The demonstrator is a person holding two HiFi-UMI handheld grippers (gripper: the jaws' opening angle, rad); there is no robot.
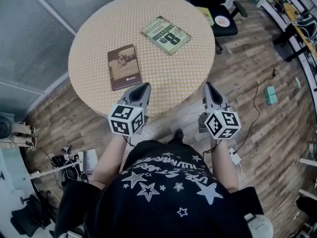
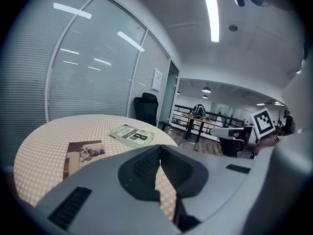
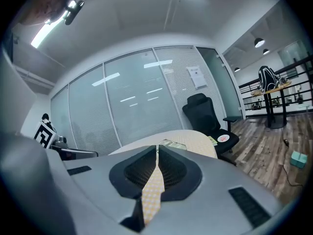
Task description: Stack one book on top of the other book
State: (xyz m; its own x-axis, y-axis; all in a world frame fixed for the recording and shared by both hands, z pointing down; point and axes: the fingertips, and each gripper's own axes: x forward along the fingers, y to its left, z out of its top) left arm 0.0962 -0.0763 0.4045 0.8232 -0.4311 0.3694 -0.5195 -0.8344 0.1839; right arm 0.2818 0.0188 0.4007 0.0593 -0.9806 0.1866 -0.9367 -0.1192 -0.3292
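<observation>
Left tool [image 1: 144, 86], right tool [image 1: 209, 85] closed, empty

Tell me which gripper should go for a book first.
Left, probably. The left gripper sits close to the brown book, while the right gripper is farther from the green book across the table. Both are shut and empty, so it must open first.

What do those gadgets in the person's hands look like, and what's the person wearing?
The left gripper and right gripper are grey plastic beaks with dark ribbed pads inside. Each carries a white cube printed with black square markers. The person wears a black short-sleeved T-shirt with white stars.
</observation>
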